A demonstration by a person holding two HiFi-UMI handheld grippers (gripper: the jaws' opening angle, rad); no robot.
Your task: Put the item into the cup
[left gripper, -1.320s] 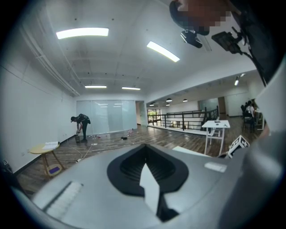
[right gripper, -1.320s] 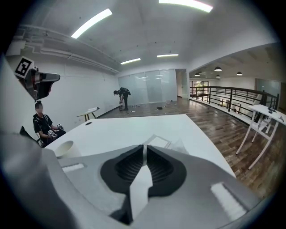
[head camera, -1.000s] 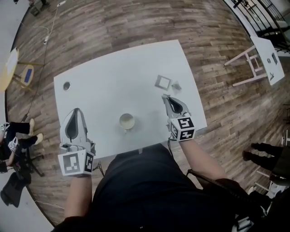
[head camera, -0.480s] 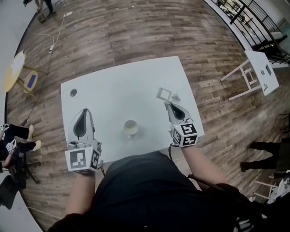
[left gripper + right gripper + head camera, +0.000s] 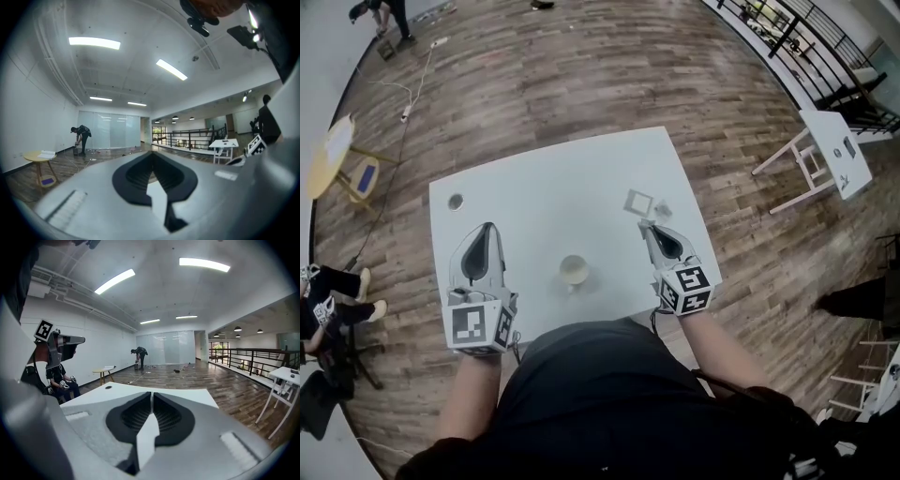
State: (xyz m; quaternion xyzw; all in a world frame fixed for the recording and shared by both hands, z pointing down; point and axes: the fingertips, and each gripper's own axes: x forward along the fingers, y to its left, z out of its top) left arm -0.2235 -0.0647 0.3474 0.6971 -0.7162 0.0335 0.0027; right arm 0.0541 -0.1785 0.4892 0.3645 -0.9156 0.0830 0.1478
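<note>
I have both grippers hovering over the white rectangular tabletop (image 5: 553, 187). My left gripper (image 5: 488, 227) is above the near left part. Its jaws are pressed together with nothing between them, and in its own view the tips meet against the open room beyond. My right gripper (image 5: 644, 226) is above the near right part, its jaws likewise closed and empty.

The small round pale cup (image 5: 574, 271) stands upright near the tabletop's front edge, between the two grippers and apart from both. The small grey crumpled item (image 5: 664, 209) lies on the tabletop just beyond the right gripper's tips, beside a flat grey square with a white centre (image 5: 638, 201). I cannot tell whether the tips touch either one. A small dark round spot (image 5: 456, 201) sits near the far left corner.
</note>
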